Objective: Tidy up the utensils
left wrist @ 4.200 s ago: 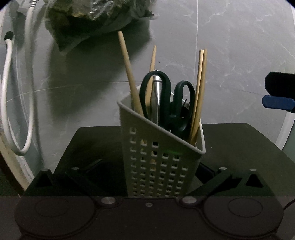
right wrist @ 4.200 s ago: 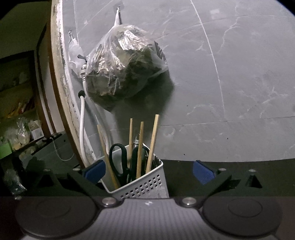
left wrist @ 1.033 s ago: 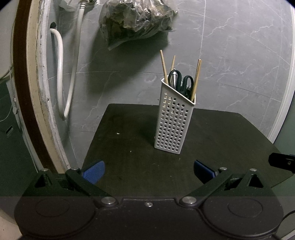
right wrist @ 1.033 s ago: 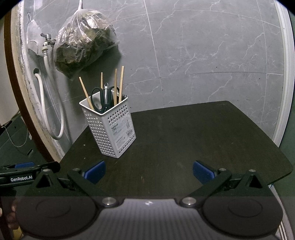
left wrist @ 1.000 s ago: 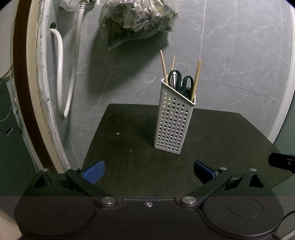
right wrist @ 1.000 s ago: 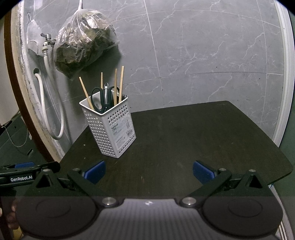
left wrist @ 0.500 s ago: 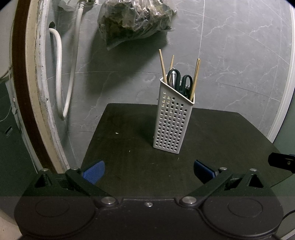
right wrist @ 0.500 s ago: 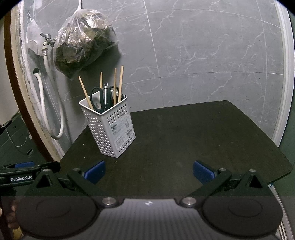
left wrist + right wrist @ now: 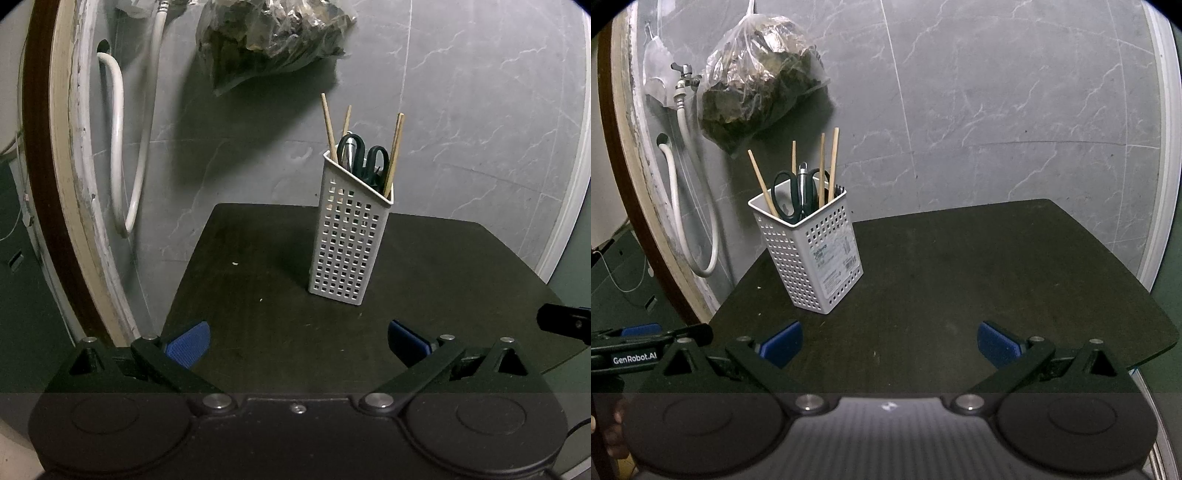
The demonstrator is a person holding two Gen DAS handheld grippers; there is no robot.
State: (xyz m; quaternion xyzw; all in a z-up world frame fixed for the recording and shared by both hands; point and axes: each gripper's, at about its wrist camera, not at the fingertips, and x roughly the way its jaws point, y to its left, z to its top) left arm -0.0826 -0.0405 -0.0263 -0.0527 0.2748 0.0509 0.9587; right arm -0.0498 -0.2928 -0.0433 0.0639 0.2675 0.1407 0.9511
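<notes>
White perforated holder stands upright on the dark table, toward its back left corner near the tiled wall. I see chopsticks and black-handled scissors standing inside it. My left gripper and right gripper both hang spread wide and empty, well short of the holder.

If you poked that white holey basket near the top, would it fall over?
Probably yes. The white basket is tall and narrow, so a push near its rim would likely tip it. The chopsticks and scissors stick up above the rim, which may make it top-heavy. It looks like light plastic.
</notes>
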